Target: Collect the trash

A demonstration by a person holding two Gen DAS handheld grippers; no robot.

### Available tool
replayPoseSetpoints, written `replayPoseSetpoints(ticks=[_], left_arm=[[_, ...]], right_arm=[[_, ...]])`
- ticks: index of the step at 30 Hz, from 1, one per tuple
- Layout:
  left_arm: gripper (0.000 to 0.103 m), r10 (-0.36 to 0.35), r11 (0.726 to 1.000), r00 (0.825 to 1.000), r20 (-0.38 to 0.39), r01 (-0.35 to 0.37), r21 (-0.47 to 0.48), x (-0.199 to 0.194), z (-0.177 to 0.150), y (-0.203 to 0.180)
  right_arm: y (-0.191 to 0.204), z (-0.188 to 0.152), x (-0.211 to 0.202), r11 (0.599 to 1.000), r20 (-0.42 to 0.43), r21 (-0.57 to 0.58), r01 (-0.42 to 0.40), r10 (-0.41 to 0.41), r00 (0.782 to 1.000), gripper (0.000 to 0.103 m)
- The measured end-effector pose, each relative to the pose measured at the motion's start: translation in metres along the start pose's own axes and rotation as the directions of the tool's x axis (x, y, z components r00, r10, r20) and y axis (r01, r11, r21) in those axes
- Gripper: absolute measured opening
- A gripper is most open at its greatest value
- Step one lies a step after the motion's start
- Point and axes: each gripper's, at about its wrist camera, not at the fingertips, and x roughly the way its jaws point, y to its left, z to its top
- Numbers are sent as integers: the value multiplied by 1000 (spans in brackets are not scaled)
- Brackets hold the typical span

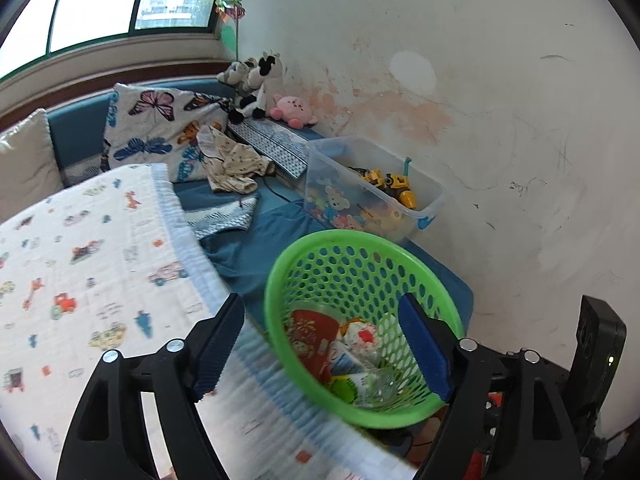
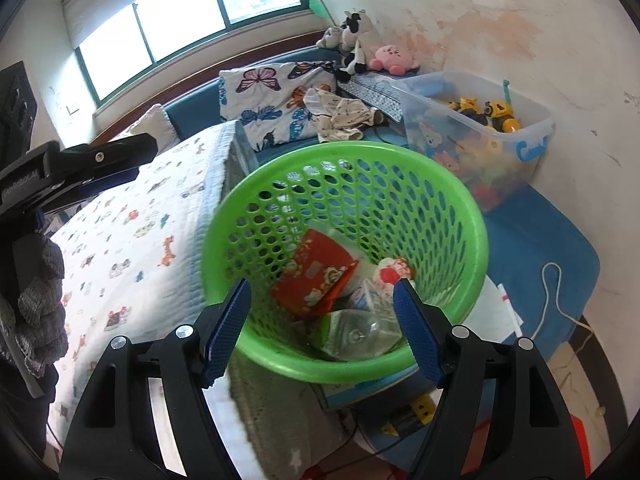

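The green basket (image 2: 344, 264) sits at the bed's edge, between the printed quilt (image 2: 132, 240) and the blue mattress cover (image 2: 536, 232), and already holds trash: a red packet (image 2: 316, 276), a clear plastic bottle (image 2: 360, 334) and a small white-and-red wrapper (image 2: 394, 270). The basket is perforated thin plastic, judged light and slightly flexible; the rolled rim is the firmest place to take hold, and the near rim lies closest to both tools. The contents are loose and light, so tilting may spill them. The left gripper (image 1: 322, 344) stands spread, nothing pinched. The right gripper (image 2: 322, 330) also stands spread, with the near rim between its jaws but not clamped. A clear toy bin (image 2: 480, 140) stands just beyond the basket, and a white cord (image 2: 554, 296) lies on the blue cover beside it.
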Motion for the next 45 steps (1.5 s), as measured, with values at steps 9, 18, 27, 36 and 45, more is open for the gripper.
replayPoseSetpoints(ticks=[9, 18, 27, 36, 45], left_arm=[[84, 85, 996, 996, 31, -85, -21, -55, -27, 24], [93, 214, 976, 974, 76, -210, -61, -121, -52, 54], [96, 354, 934, 933, 69, -348, -84, -170, -87, 72], [96, 435, 893, 898, 65, -421, -161, -213, -124, 88], [96, 519, 841, 853, 62, -496, -215, -241, -158, 100]], right_arm=[[41, -8, -15, 997, 8, -63, -46, 47, 999, 80], [82, -18, -30, 988, 24, -133, -74, 78, 997, 87], [118, -33, -44, 978, 23, -184, -95, 101, 995, 90], [151, -51, -57, 967, 36, -243, -81, 92, 995, 94], [169, -66, -65, 966, 38, -240, -91, 103, 994, 96]])
